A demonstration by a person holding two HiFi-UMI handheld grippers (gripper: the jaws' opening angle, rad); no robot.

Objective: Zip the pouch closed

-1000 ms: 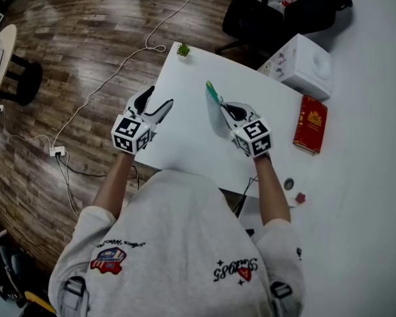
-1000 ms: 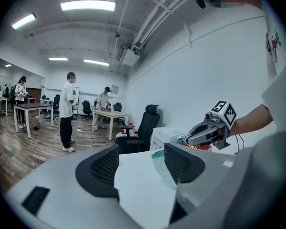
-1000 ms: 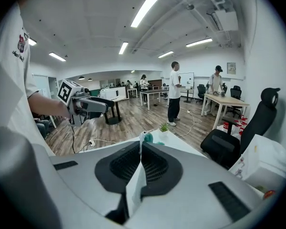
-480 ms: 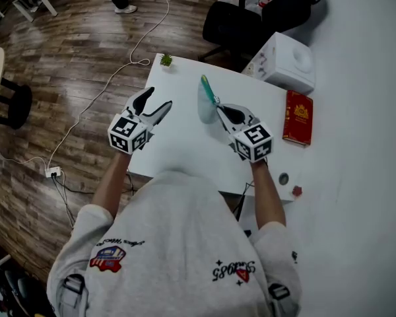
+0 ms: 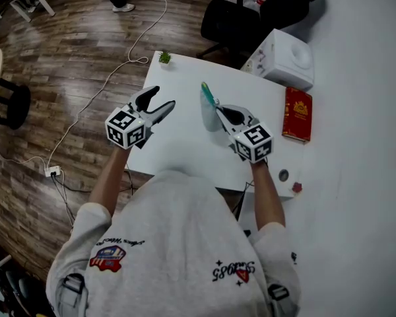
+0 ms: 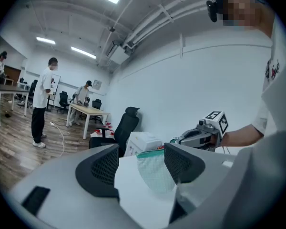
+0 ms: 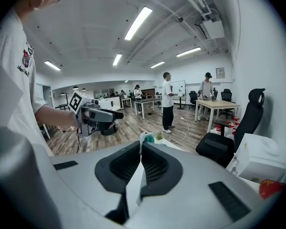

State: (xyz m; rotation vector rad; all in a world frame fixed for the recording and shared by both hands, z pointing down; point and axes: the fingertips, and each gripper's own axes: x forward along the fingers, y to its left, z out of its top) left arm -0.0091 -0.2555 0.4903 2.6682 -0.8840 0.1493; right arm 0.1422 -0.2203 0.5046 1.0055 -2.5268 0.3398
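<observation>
**Head view**
- Pouch (image 5: 208,114): pale mesh with a teal zip edge. It stands on edge over the middle of the surface (image 5: 178,147) and appears lifted clear of it. The zip edge is turned up and away, probably so the free hand can reach the slider.
- Right tool (image 5: 217,109): at the pouch's near right side, pinching it.
- Left tool (image 5: 160,99): well apart to the left, over the surface's left part. Its jaws are spread and aimed toward the pouch, and it holds nothing.
- Also present: red book (image 5: 297,114) at the right, white box (image 5: 287,61) at the far right, small plant (image 5: 164,57) at the far left corner.

**Left gripper view**
- Jaws stand wide apart with nothing touching the pads.
- The pouch (image 6: 155,173) hangs framed in the gap but farther off, teal edge uppermost.
- The right tool is at its right end. This placement reads as lining up for the zip pull.
- The slider itself is too small to find.

**Right gripper view**
- Jaws are fully closed, with the pouch's thin wall clamped between the pads.
- The pouch is seen edge-on, its teal end (image 7: 146,138) showing past the tips.
- The grip looks meant to anchor one end while the zip is drawn.
- The left tool (image 7: 117,114) hangs beyond, to the left.
</observation>
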